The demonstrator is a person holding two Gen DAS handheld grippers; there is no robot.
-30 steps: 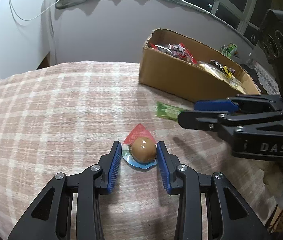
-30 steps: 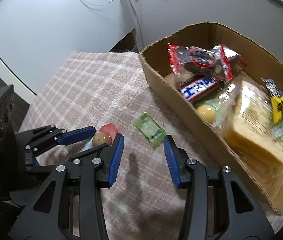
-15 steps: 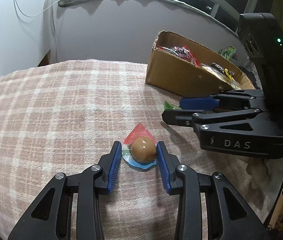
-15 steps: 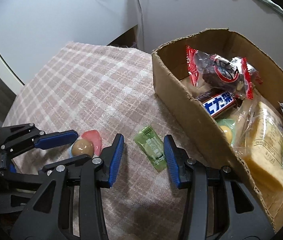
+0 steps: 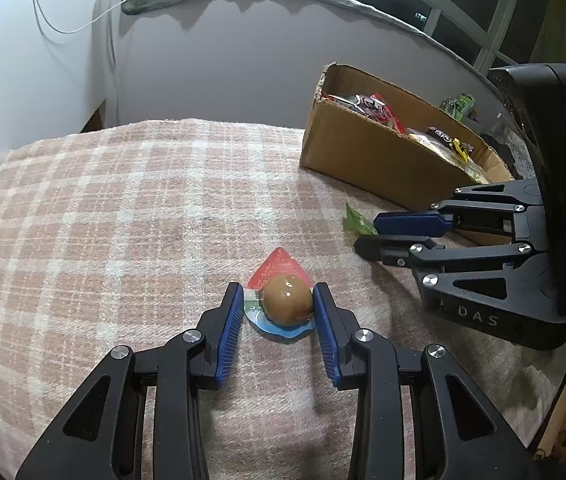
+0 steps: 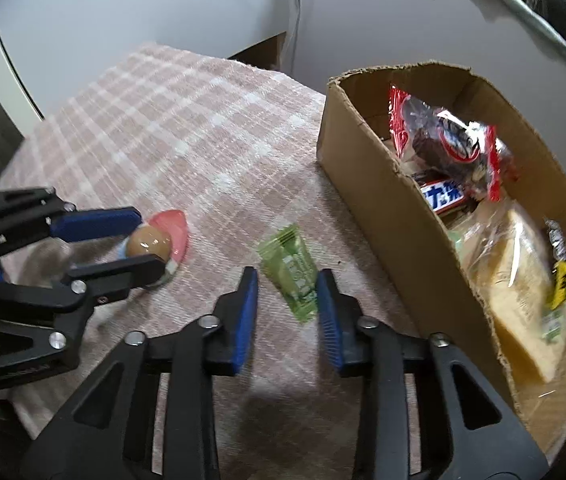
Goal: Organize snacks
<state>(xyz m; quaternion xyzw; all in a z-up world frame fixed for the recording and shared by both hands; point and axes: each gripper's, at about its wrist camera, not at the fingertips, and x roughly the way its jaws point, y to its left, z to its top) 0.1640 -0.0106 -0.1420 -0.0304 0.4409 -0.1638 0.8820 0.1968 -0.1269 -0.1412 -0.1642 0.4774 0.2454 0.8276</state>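
A brown domed snack [image 5: 286,300] on a red, white and blue wrapper lies on the checked cloth. My left gripper [image 5: 277,288] is shut on it, with its blue pads against both sides. The right wrist view shows that same left gripper [image 6: 151,240] and snack [image 6: 149,240] at the left. A small green packet [image 6: 289,268] lies flat beside the cardboard box [image 6: 383,208]. My right gripper [image 6: 287,272] straddles it with its jaws closing. The right pad is at the packet's edge and the left pad is still clear. From the left wrist view, the right gripper [image 5: 367,233] sits low over the green packet [image 5: 357,222].
The open cardboard box [image 5: 363,160] holds a red-wrapped cake [image 6: 447,144], a chocolate bar [image 6: 443,196], bagged bread [image 6: 523,292] and other packets. A pink checked cloth [image 5: 123,208] covers the table. A grey wall and hanging cables stand behind it.
My right gripper came down over the green packet and rolled, and its jaws narrowed around it. The left gripper and the brown snack have not moved.
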